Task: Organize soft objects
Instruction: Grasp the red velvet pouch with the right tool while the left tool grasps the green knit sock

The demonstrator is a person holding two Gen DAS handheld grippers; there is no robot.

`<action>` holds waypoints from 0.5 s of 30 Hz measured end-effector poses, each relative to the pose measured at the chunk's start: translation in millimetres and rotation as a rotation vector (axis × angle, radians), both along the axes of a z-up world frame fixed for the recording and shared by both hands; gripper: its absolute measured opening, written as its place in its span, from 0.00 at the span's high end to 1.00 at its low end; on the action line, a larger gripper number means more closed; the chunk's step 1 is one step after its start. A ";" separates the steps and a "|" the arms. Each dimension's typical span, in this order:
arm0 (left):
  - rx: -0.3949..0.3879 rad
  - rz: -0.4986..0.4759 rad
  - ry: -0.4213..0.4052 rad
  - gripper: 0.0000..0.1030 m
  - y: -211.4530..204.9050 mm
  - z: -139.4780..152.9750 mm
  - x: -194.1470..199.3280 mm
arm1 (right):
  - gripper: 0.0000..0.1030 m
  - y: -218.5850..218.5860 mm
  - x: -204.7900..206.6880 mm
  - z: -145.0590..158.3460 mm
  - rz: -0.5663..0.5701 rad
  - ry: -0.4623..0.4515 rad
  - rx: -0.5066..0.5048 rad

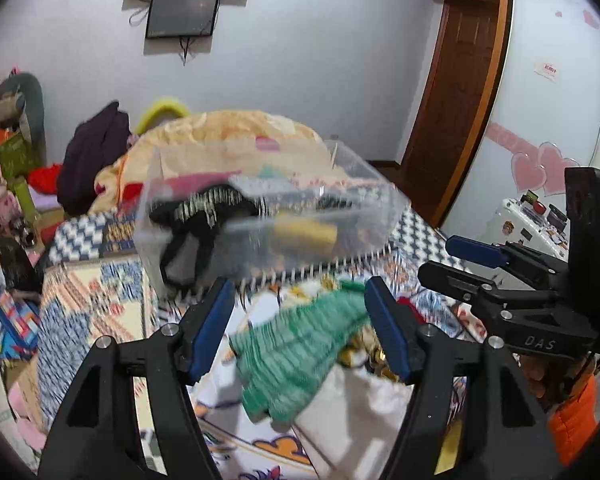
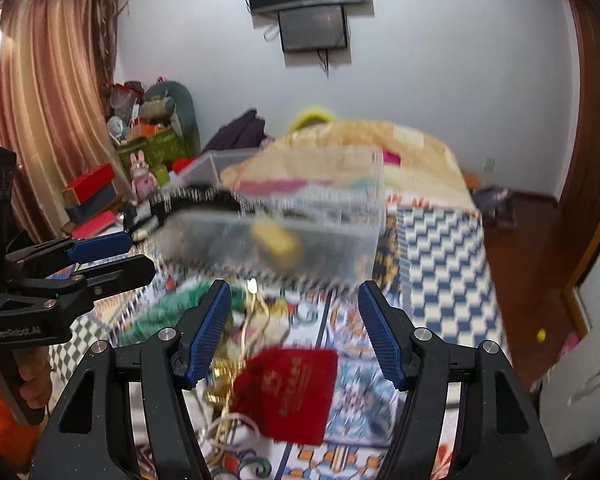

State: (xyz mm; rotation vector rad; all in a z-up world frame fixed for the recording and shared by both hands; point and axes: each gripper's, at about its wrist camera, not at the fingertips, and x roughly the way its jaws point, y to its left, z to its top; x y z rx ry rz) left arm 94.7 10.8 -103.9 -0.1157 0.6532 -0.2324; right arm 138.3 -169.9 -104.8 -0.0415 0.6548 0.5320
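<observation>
A clear plastic bin [image 1: 260, 216] stands on the patterned bed and shows in the right wrist view [image 2: 284, 232] too. It holds a black fringed cloth [image 1: 204, 208] and a yellow item [image 1: 304, 236]. A green knitted piece [image 1: 296, 356] lies in front of my open left gripper [image 1: 300, 328]. A red pouch [image 2: 292, 392] with a gold cord [image 2: 228, 384] lies under my open right gripper [image 2: 294, 328]. Both grippers are empty. The right gripper shows at the right of the left wrist view [image 1: 456, 260]; the left gripper shows at the left of the right wrist view [image 2: 136, 256].
A folded orange quilt [image 1: 228, 132] and a dark purple bag [image 1: 96, 152] lie behind the bin. Boxes and toys [image 2: 140, 152] pile up at the left by the curtain. A wooden door [image 1: 456, 100] is at the right. White cloth [image 1: 352, 412] lies near me.
</observation>
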 end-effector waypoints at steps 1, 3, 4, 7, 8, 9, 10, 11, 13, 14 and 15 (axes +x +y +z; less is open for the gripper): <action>-0.004 0.001 0.013 0.35 -0.2 -7.3 -1.1 | 0.39 -0.4 -1.6 -3.2 0.000 0.012 -0.004; -0.005 -0.002 0.026 0.35 -2.2 -15.8 -3.1 | 0.39 -0.5 -2.1 -12.1 0.001 0.040 -0.014; -0.004 0.000 0.034 0.35 -2.7 -20.7 -4.3 | 0.39 -1.0 -4.6 -14.4 0.004 0.050 -0.015; -0.010 -0.004 0.053 0.35 -3.7 -32.1 -8.3 | 0.38 -1.6 -11.7 -19.4 0.014 0.066 -0.024; -0.016 -0.006 0.061 0.35 -3.7 -35.6 -8.8 | 0.37 -1.3 -12.9 -21.7 0.022 0.077 -0.020; -0.020 -0.005 0.070 0.35 -3.4 -38.9 -8.7 | 0.33 -1.9 -16.7 -24.9 0.026 0.084 -0.016; -0.020 0.000 0.080 0.35 -2.9 -42.2 -8.1 | 0.30 -1.1 -18.0 -27.2 0.031 0.091 -0.015; -0.020 0.006 0.085 0.35 -2.6 -44.8 -7.8 | 0.30 0.6 -19.9 -29.3 0.035 0.094 -0.017; -0.015 0.021 0.088 0.35 -1.8 -48.3 -7.7 | 0.30 4.6 -23.2 -35.0 0.046 0.104 -0.031; -0.016 0.026 0.088 0.35 -0.8 -48.5 -7.4 | 0.30 6.2 -23.7 -37.1 0.051 0.109 -0.035; -0.021 0.028 0.087 0.35 -0.1 -49.0 -7.5 | 0.30 8.1 -23.9 -39.8 0.056 0.115 -0.041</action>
